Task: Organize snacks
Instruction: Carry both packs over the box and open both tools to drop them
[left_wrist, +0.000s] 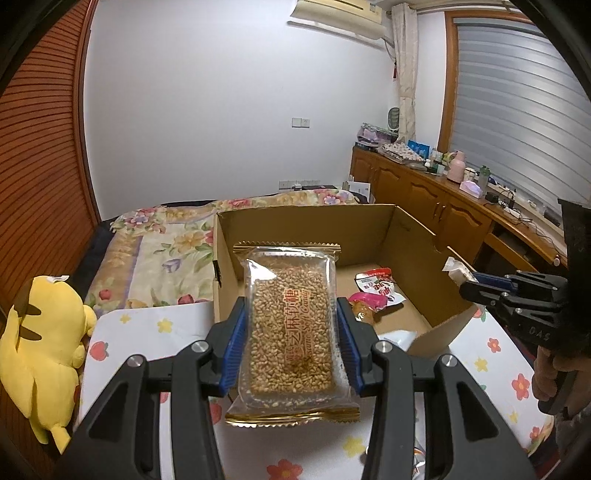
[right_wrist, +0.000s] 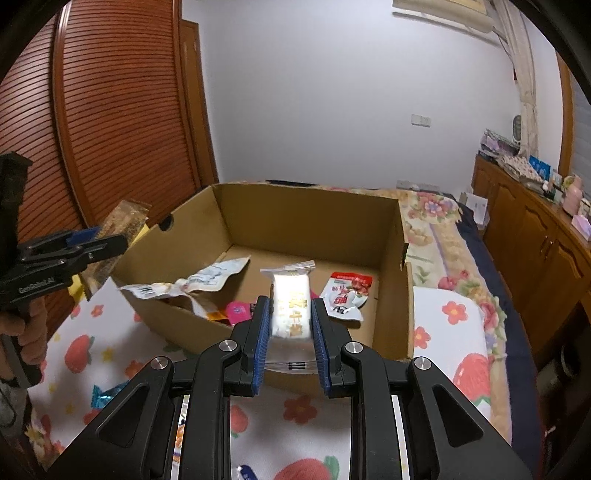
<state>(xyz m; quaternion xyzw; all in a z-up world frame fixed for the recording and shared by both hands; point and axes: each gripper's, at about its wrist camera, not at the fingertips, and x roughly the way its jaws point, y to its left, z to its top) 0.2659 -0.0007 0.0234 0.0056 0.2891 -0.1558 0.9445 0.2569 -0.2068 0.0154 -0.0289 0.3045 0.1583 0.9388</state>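
My left gripper (left_wrist: 291, 314) is shut on a clear packet of sesame candy (left_wrist: 291, 325) with gold edges, held above the near left corner of an open cardboard box (left_wrist: 306, 221). My right gripper (right_wrist: 290, 314) is shut on a white wrapped snack (right_wrist: 291, 295), held over the box's (right_wrist: 310, 210) near wall. Inside the box lie a red-and-white packet (right_wrist: 345, 295), a pink wrapper (right_wrist: 236, 310) and a crumpled white bag (right_wrist: 203, 280) draped over the left wall. From the left wrist view the right gripper (left_wrist: 469, 284) shows at the right edge; from the right wrist view the left gripper (right_wrist: 110, 240) shows at the left edge.
The box stands on a white cloth with flowers and strawberries (right_wrist: 85, 350), with loose wrappers (right_wrist: 105, 397) on it. A yellow plush toy (left_wrist: 44, 347) lies at the left. A floral bedspread (left_wrist: 155, 251) is behind the box, wooden cabinets (left_wrist: 424, 192) to the right.
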